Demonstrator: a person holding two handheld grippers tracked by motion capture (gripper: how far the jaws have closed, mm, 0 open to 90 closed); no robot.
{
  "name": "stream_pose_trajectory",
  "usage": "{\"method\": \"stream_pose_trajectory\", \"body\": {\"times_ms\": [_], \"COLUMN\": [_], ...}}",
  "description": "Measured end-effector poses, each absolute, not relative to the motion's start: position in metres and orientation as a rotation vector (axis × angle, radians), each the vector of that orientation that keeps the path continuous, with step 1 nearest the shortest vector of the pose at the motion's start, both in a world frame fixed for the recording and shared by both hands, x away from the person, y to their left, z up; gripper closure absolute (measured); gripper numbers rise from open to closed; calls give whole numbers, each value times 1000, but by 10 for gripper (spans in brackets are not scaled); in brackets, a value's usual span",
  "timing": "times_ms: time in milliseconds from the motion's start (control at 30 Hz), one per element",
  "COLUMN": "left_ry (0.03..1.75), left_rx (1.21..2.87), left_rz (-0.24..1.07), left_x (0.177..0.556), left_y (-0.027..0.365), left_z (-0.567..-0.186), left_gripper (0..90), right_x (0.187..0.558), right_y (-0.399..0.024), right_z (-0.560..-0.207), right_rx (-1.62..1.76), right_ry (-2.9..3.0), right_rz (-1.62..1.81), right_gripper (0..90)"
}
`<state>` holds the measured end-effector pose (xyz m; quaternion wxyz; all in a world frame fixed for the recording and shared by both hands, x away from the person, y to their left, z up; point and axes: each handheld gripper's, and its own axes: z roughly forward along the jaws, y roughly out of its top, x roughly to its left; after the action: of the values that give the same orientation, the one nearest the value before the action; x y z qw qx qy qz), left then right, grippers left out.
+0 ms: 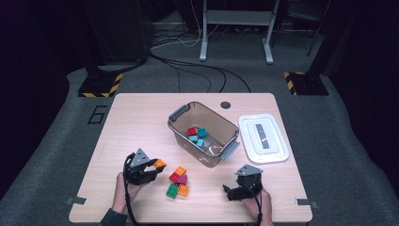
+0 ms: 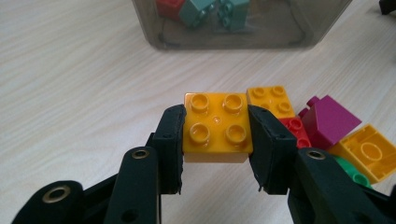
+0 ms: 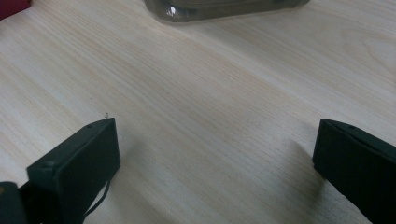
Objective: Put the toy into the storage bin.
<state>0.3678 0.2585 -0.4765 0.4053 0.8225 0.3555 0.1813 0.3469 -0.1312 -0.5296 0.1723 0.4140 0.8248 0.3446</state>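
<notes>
The step in hand appears to be carrying loose blocks into the bin: the left gripper (image 2: pixel 215 140), near the table's near-left edge, is clamped on an orange block (image 2: pixel 215 126), its pads pressing both sides, just left of the block pile (image 1: pixel 178 182). The right gripper (image 3: pixel 215 154) rests at the near right, jaws wide apart and holding nothing. The next move likely calls for carrying the block farther and to the right, over the rim of the clear bin (image 1: pixel 181 113), before releasing.

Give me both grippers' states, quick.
Left gripper: shut on the orange brick.
Right gripper: open, nothing between its jaws.
</notes>
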Motion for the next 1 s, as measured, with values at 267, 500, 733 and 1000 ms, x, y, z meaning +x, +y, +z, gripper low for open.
{"method": "stream_pose_trajectory", "body": {"times_ms": [267, 500, 733, 1000], "left_ry": [874, 850, 825, 811], "left_rx": [2055, 2048, 2049, 2038], "left_rz": [484, 504, 515, 534], "left_x": [377, 387, 396, 405], "left_y": [257, 253, 248, 245], "left_z": [-458, -445, -431, -417], "left_gripper": [587, 587, 587, 587], "right_x": [347, 347, 347, 347], "right_y": [-131, -131, -131, -131], "right_z": [-530, -530, -530, -530], "right_rx": [1174, 1174, 1174, 1174], "right_ry": [2341, 2340, 2339, 2340], "right_rz": [978, 978, 978, 978], "right_gripper": [0, 0, 0, 0]}}
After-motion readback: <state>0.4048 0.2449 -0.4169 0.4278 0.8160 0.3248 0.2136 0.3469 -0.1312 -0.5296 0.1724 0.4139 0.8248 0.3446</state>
